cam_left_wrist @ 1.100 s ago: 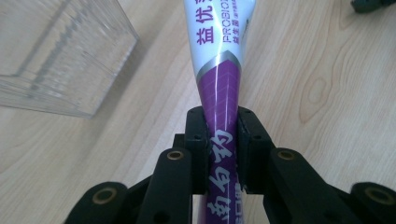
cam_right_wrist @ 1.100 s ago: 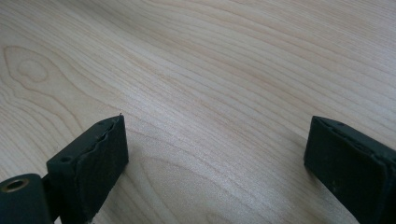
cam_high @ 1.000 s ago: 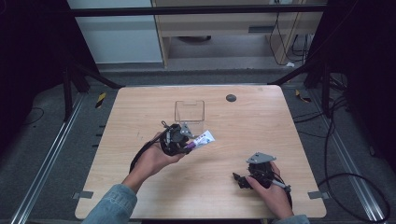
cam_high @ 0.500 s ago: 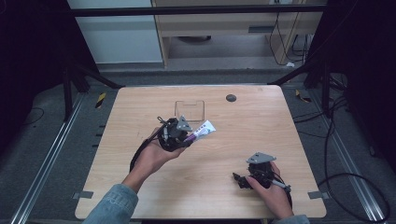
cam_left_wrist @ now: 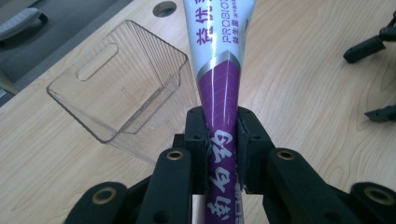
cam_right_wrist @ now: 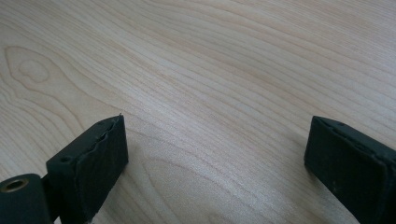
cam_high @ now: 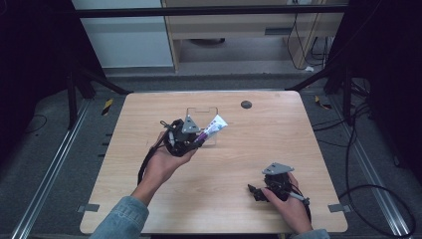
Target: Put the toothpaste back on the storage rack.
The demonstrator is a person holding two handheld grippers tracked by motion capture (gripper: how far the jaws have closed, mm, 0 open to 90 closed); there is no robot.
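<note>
A purple and white tube (cam_left_wrist: 219,84) with printed lettering is pinched between the jaws of my left gripper (cam_left_wrist: 219,135), which is shut on it. From above, the tube (cam_high: 213,127) sticks out to the upper right of the left gripper (cam_high: 198,140), raised over the table beside a clear plastic bin (cam_high: 201,115). In the left gripper view that bin (cam_left_wrist: 121,84) lies to the left of the tube, its mouth facing me. My right gripper (cam_high: 255,192) rests low near the table's front right, open, with bare wood between its jaws (cam_right_wrist: 215,154).
A round dark hole (cam_high: 246,104) sits in the wooden tabletop (cam_high: 278,134) near the far edge, also at the top of the left gripper view (cam_left_wrist: 164,8). Cables trail from both grippers. Dark floor and metal rails surround the table.
My left gripper has lifted and carried the tube up and toward the clear bin. The right gripper has stayed where it was.
</note>
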